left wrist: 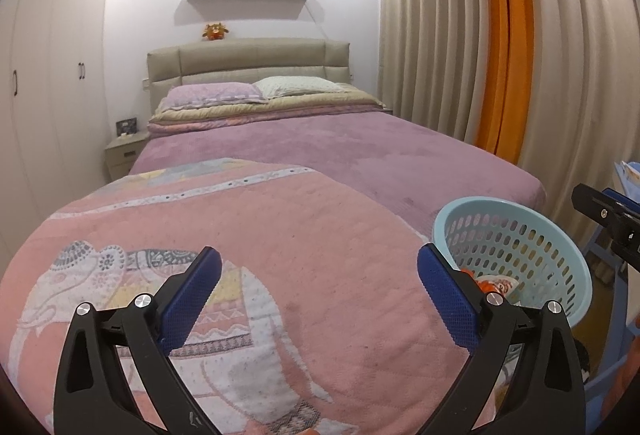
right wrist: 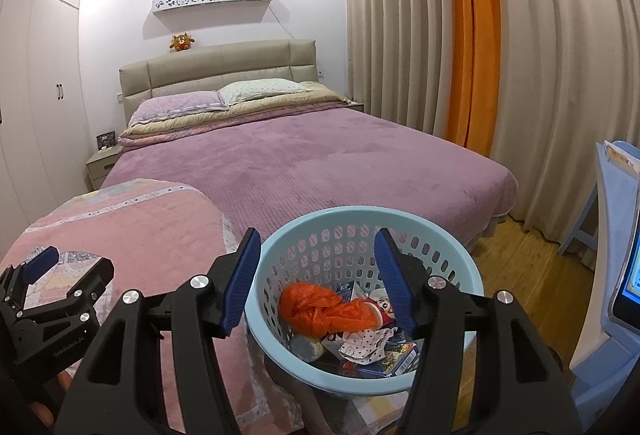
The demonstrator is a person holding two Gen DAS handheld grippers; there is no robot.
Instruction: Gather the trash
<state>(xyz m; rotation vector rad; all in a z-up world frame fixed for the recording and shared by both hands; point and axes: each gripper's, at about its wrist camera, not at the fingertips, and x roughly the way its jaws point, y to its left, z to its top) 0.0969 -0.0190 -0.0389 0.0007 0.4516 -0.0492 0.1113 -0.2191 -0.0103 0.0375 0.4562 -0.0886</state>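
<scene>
Both right fingers (right wrist: 394, 285) (parted) straddle the trash-filled basket (right wrist: 320, 219).

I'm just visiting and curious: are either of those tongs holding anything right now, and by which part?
Nothing is held. The left tongs stand wide open over the pink blanket. The right tongs hang open above the blue basket, empty between the pads.

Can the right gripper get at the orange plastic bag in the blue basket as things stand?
Probably yes. The right gripper hangs open just above the blue basket, with the orange plastic bag lying uncovered on top of the trash, in line between its fingers. Nothing blocks the way down.
</scene>
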